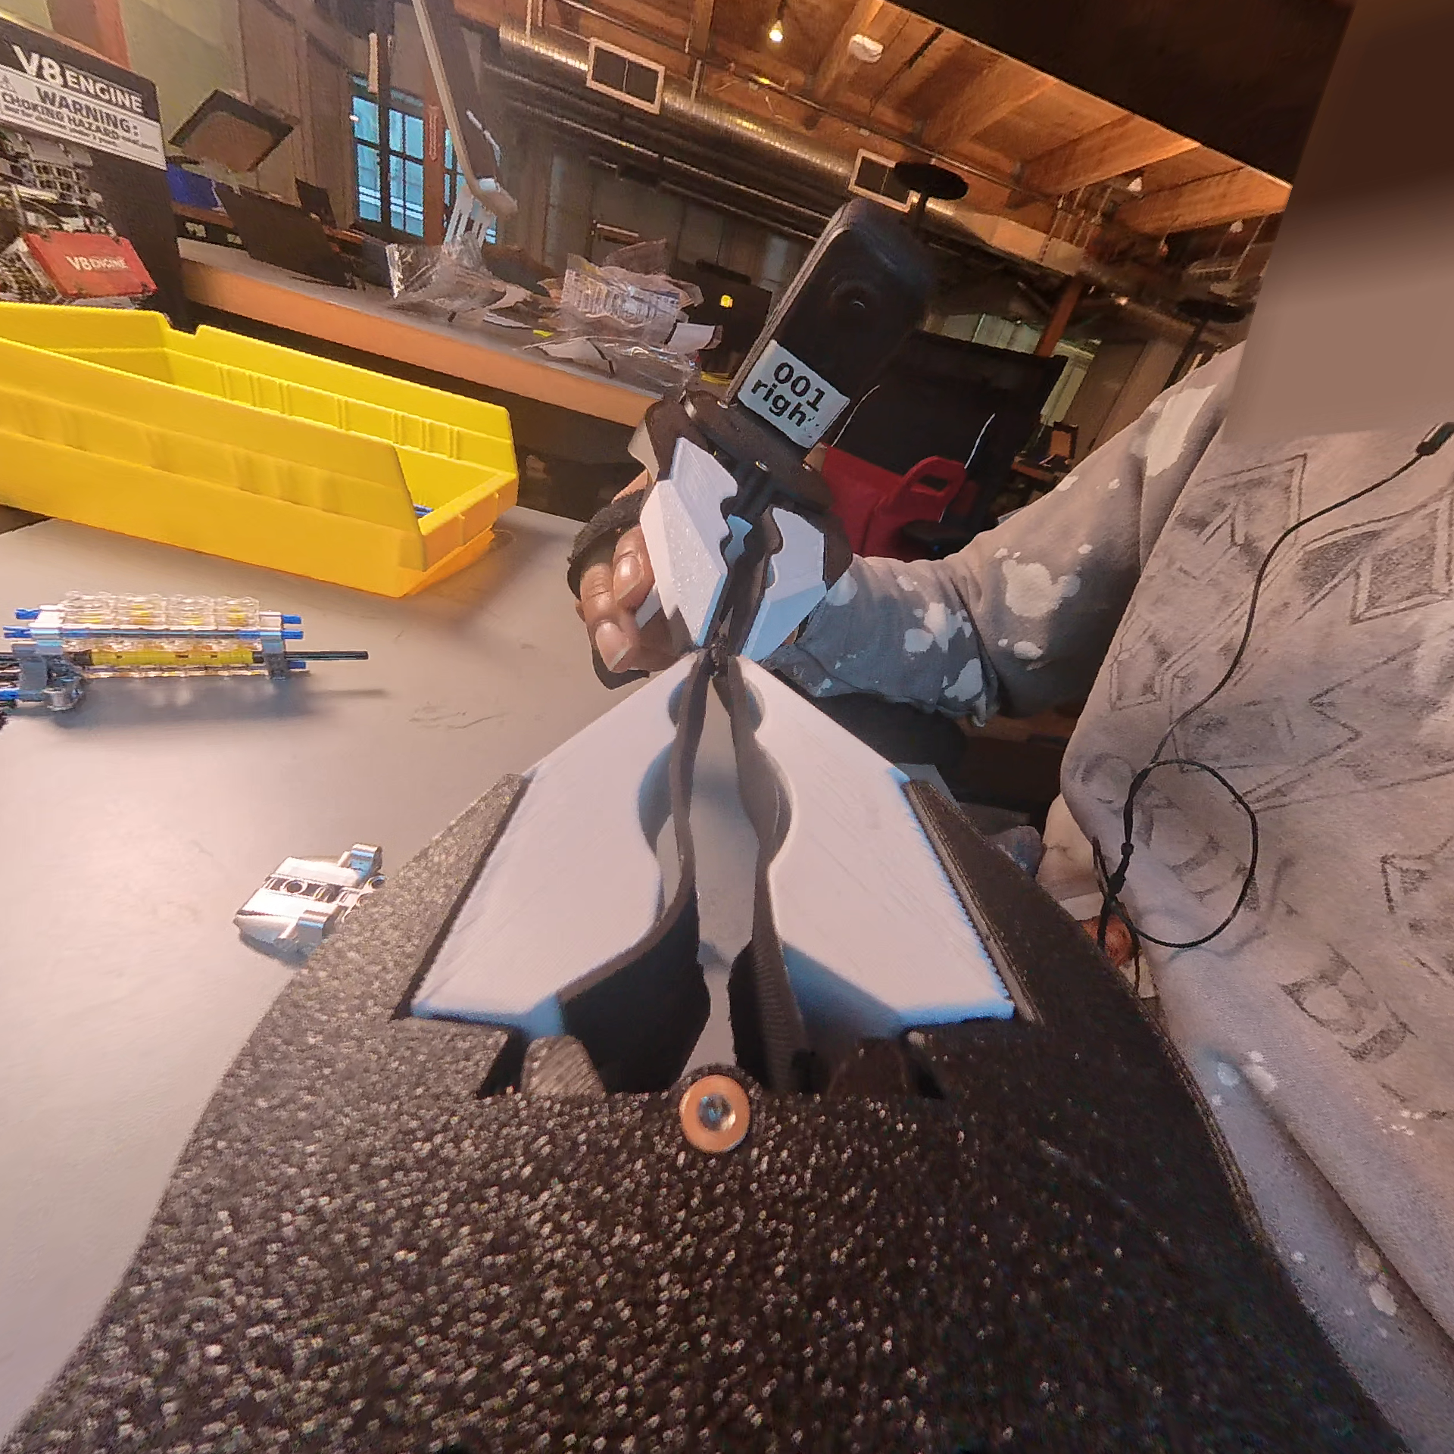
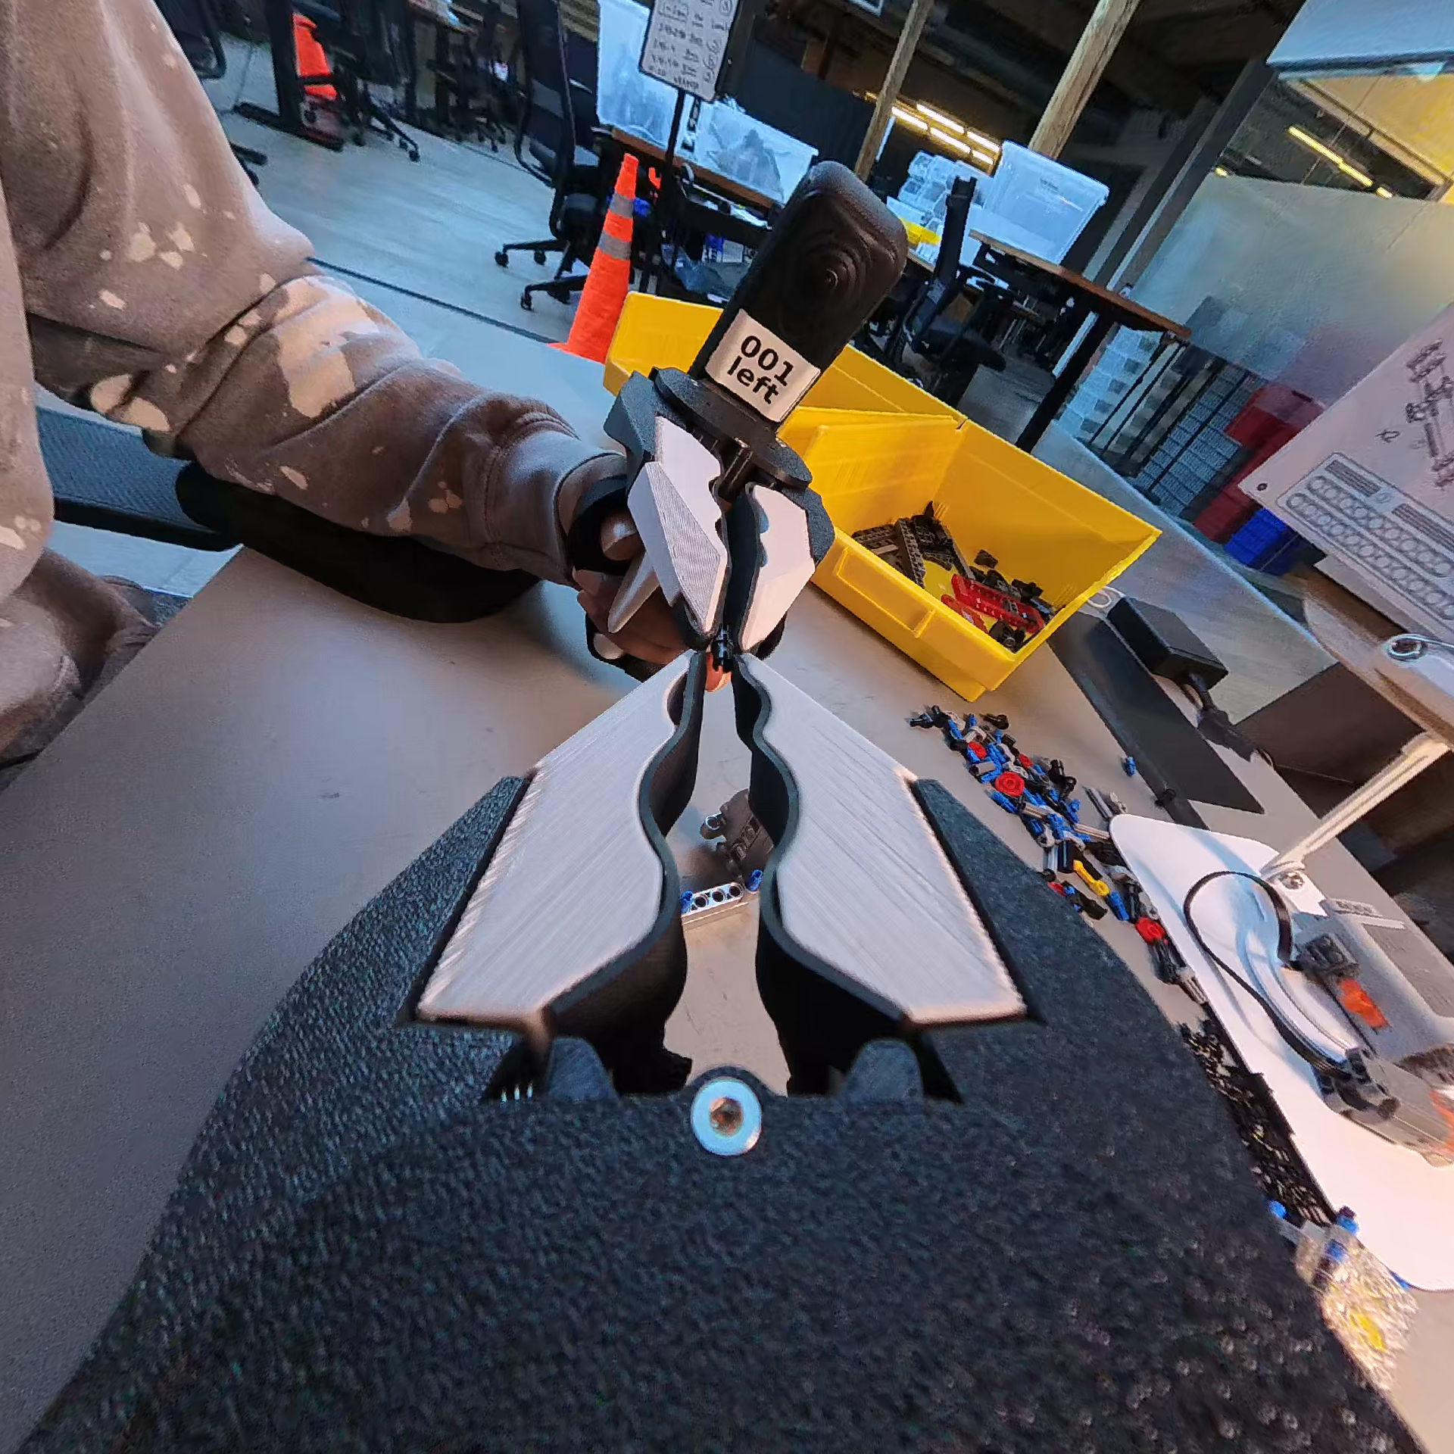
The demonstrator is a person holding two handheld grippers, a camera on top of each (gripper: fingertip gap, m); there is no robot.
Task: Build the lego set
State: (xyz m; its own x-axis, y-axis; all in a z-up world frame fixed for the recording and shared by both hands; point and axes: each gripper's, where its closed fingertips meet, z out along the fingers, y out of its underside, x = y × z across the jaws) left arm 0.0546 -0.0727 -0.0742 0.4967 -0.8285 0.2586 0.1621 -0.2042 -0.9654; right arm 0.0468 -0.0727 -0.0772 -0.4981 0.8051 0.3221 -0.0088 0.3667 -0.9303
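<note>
Small black piece (image 1: 717, 651): pinched in mid-air above the table, right where the two sets of fingertips meet; too tiny to make out beyond a dark, stubby shape.
Biggest worry: could squirt out sideways, since hard little plastic sits between pointed tips with barely any contact; a slight twist of either wrist would probably do it.
Table (image 1: 197, 787): smooth, matte grey top, so anything dropped would likely bounce or skitter off.
Yellow bin (image 2: 1101, 535): glossy moulded plastic with ribbed walls, holding black and red holed beams; well apart from the tips.
White tray (image 2: 1164, 858): flat with rounded corners, carrying a grey motor box (image 2: 1377, 999) with a black cable.
Left gripper (image 1: 717, 669): pale ribbed finger plates in a speckled black body, jaws brought together on the small black piece.
Right gripper (image 2: 720, 669): same build, tip to tip with the left one, jaws drawn in to a sliver around the same piece; exact pad contact too small to tell.
Second worry: two grips on one speck, so pulling against each other could lever it free or snap it.
Hand (image 1: 621, 598): wrapped around the right gripper's handle, bleach-spotted grey sleeve behind.
Clear block assembly (image 1: 149, 637): transparent bricks over yellow insides, blue pins poking out, a thin black axle to one side; off to the side on the table.
Silver part (image 1: 307, 897): shiny, ribbed and chunky, just beside the left gripper's body.
Loose pins (image 2: 1031, 787): scattered blue, black and red bits; a dropped piece would vanish in there.
</note>
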